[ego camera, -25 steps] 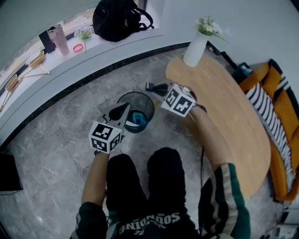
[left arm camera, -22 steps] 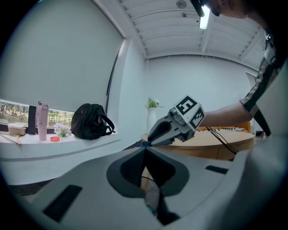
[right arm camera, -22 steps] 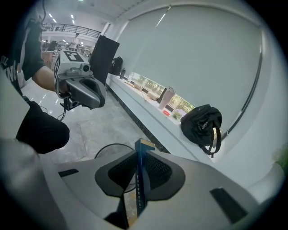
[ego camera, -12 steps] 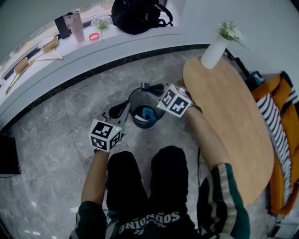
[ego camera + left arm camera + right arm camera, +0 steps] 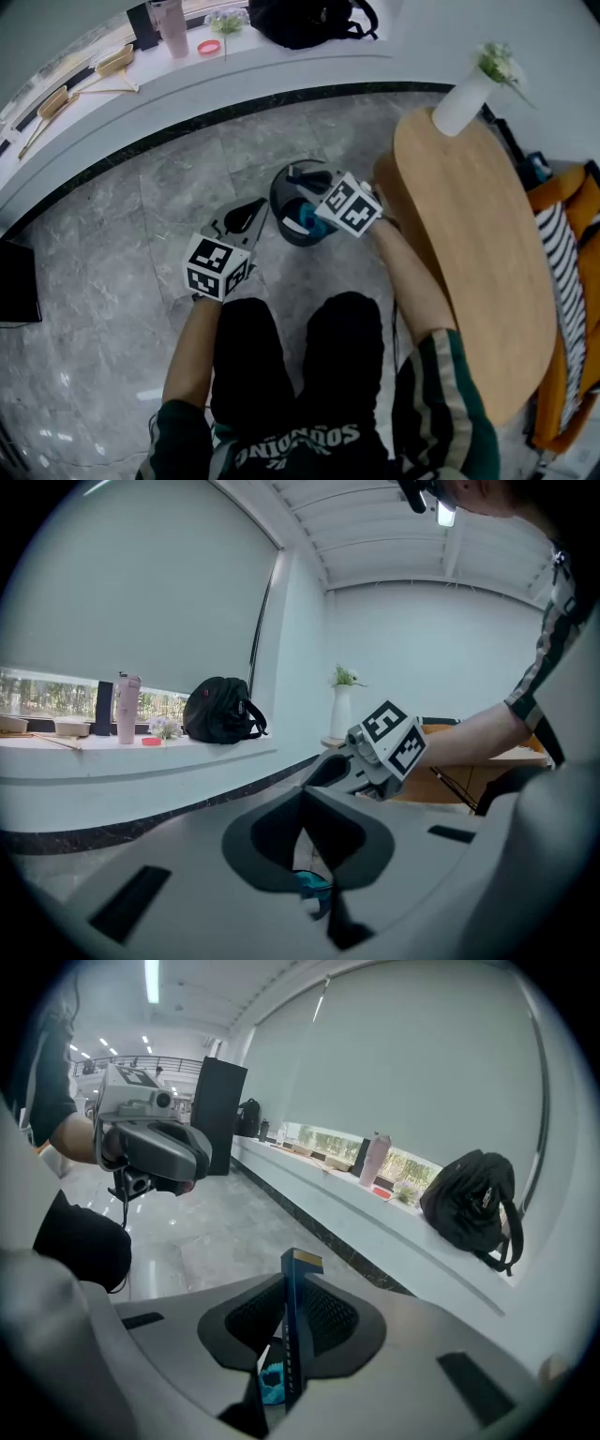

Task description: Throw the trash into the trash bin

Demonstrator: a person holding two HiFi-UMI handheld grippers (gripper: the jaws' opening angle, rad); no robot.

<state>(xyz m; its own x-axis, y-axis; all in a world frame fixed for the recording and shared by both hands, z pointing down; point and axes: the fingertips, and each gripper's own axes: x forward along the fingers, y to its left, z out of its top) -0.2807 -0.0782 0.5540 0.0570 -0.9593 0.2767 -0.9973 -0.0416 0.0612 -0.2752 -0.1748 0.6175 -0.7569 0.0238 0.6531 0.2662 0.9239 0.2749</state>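
A: Is the trash in yet?

B: Not yet. My right gripper [image 5: 302, 175] is pinched on the thin dark blue packet [image 5: 292, 1321], right over the trash bin [image 5: 277, 190] on the floor, just left of the table [image 5: 478, 253].

A: And the left?

B: My left gripper [image 5: 255, 206] is closed on nothing, just left of the bin. A teal scrap [image 5: 302, 218] already lies inside — I'd say only the drop remains.

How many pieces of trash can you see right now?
2. A dark blue packet is clamped in the right gripper over the trash bin; a teal piece lies inside the bin. More may be hidden deeper in it.
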